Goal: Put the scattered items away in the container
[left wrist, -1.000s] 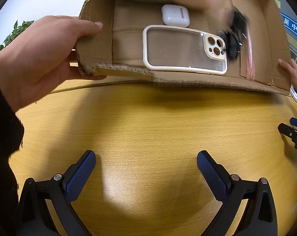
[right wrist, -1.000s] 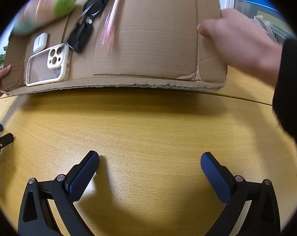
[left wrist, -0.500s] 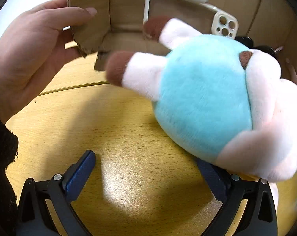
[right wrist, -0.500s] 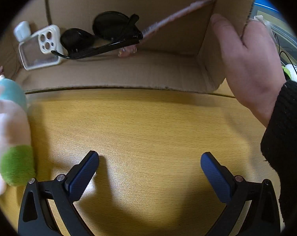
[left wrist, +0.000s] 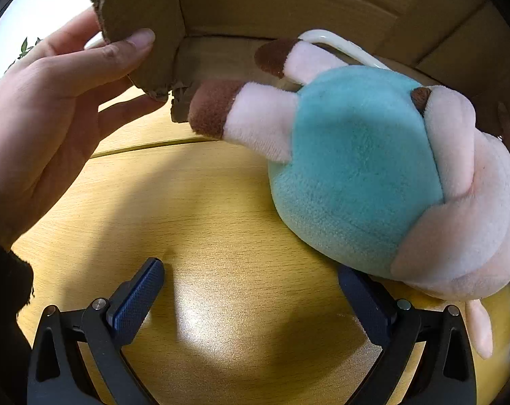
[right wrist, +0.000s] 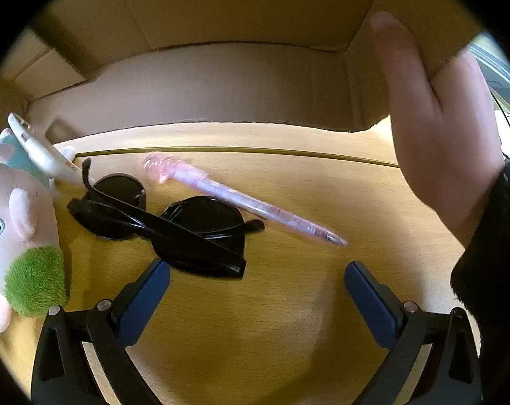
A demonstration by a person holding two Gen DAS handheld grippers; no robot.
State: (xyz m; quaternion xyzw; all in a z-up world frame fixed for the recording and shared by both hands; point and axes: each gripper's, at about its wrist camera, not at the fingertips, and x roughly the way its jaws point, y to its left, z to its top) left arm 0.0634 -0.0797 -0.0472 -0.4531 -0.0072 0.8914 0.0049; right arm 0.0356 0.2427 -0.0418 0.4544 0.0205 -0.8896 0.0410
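A cardboard box [left wrist: 288, 3] is held tipped up above the wooden table by two bare hands; it also shows in the right wrist view [right wrist: 227, 77]. A pink and teal plush toy [left wrist: 366, 168] lies on the table by my left gripper's right finger, and shows in the right wrist view [right wrist: 15, 222]. A white phone case [right wrist: 42, 155] leans on the toy. Black sunglasses [right wrist: 167, 222] and a pink pen [right wrist: 244, 199] lie just ahead of my right gripper [right wrist: 256, 290]. My left gripper [left wrist: 251, 290] is open and empty. My right gripper is open and empty.
A bare hand [left wrist: 49, 118] grips the box's left corner and another hand [right wrist: 433, 128] holds its right wall. The wooden table [left wrist: 200, 222] has a seam running across it under the box.
The box has been tipped up further and lifted. The sunglasses, pen and phone case have slid out onto the table beside the plush toy. Both grippers have stayed still.
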